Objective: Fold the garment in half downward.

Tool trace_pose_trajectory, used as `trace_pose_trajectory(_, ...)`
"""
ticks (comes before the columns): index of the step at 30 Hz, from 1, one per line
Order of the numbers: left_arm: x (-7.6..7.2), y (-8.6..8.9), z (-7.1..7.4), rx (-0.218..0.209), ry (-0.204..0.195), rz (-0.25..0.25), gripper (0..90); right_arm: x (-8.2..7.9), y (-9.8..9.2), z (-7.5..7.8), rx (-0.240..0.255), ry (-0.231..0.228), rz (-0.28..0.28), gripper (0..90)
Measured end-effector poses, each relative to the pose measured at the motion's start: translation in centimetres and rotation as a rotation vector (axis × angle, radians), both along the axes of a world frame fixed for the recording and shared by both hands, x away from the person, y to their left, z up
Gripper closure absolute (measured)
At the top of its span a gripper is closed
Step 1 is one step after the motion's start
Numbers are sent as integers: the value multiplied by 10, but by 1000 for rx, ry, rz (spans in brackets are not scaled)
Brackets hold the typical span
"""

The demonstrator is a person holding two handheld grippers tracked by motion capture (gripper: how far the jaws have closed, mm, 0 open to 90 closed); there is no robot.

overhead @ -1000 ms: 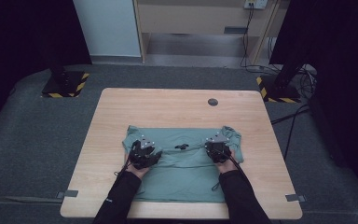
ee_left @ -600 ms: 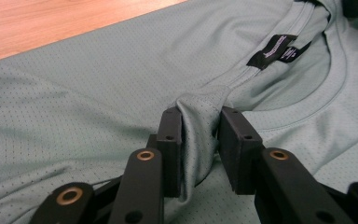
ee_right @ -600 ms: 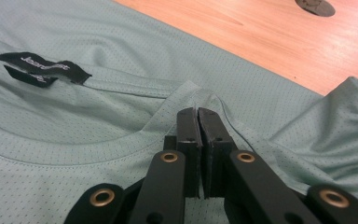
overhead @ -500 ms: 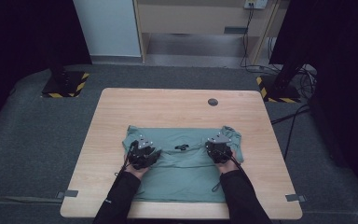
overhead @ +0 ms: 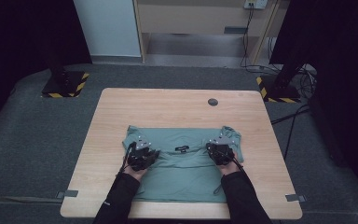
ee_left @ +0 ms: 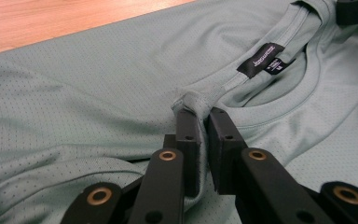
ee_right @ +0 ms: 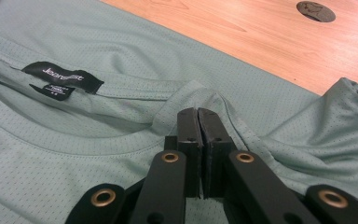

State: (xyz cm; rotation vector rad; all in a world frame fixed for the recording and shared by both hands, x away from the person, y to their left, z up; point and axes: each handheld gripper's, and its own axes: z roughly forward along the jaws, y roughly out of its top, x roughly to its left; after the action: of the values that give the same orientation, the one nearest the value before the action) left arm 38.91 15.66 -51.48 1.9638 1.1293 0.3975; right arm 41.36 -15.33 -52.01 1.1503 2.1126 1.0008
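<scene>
Green t-shirt (overhead: 186, 172) flat on table (overhead: 168, 107), collar pinched in left tongs (ee_left: 200, 114) and right tongs (ee_right: 198, 114)

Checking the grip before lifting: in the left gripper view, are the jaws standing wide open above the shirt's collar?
No, the left gripper has its jaws pinched on a bunched fold of the green T-shirt at its collar.

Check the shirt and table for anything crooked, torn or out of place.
Nothing torn. The green shirt lies flat on the table, except the sleeve by the right gripper is rumpled, and both grippers pinch small puckers at the collar.
</scene>
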Motion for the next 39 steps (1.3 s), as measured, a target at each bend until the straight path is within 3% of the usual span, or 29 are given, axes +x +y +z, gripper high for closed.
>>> trace_pose_trajectory(8,-10,4,9,-28,11,-24,833,-11,-4,7,26,-1,10,882)
trace_pose_trajectory(16,-29,5,20,-20,18,-81,824,-35,-8,12,26,-3,50,878)
trace_pose_trajectory(23,-46,9,13,-7,59,-112,804,-61,-21,11,39,26,86,830)
trace_pose_trajectory(27,-53,11,7,6,89,-133,784,-71,-29,11,50,40,94,755)
trace_pose_trajectory(29,-54,13,8,7,91,-136,756,-71,-32,13,65,40,93,677)
trace_pose_trajectory(32,-49,18,13,-30,84,-117,666,-65,-35,18,103,43,71,504)
trace_pose_trajectory(37,-30,25,23,-45,56,-36,475,-44,-35,22,150,53,13,397)
trace_pose_trajectory(39,-25,26,25,-41,44,-19,445,-38,-36,22,163,63,1,394)
